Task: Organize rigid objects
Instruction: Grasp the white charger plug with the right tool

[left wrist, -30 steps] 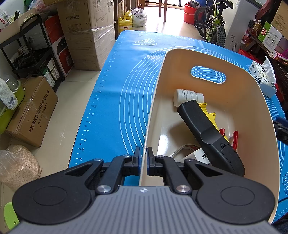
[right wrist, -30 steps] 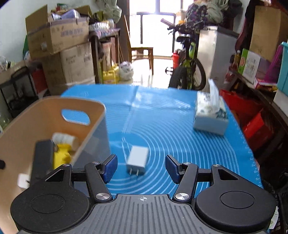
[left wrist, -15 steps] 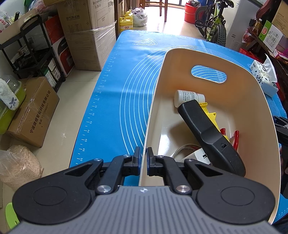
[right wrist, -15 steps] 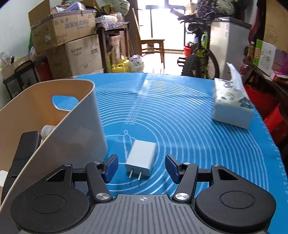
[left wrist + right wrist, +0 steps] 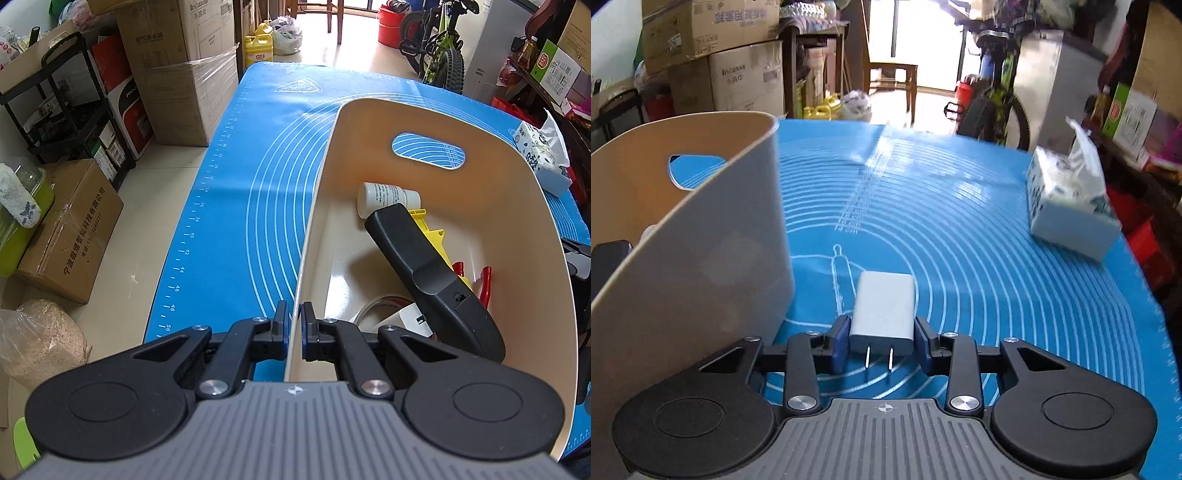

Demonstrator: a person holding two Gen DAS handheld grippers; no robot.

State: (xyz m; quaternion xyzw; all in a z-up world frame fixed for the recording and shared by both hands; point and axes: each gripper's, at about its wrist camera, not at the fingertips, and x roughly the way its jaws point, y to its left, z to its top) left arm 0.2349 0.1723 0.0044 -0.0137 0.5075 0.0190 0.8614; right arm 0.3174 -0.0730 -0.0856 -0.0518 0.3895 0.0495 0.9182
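Observation:
A cream basket (image 5: 314,206) stands on the blue mat (image 5: 240,221), and my left gripper (image 5: 293,321) is shut on its near wall. Inside lie a white bottle (image 5: 384,197), a long black device (image 5: 424,273), a yellow piece (image 5: 434,236), red-handled pliers (image 5: 484,280) and a white plug block (image 5: 410,319). In the right wrist view a white charger (image 5: 884,306) lies on the mat (image 5: 997,277) beside the basket (image 5: 701,258), prongs toward me. My right gripper (image 5: 882,343) is closing its jaws on the charger, with the pads against both of its sides.
A tissue box (image 5: 1067,206) sits at the mat's right edge. Cardboard boxes (image 5: 184,74) and a black rack (image 5: 55,110) stand on the floor left of the table. A bicycle (image 5: 993,103) and a chair (image 5: 894,81) are beyond the far end.
My right gripper dropped toward the mat and moved forward around the charger, and its jaws narrowed from wide apart to the charger's sides. The left gripper and basket stayed put.

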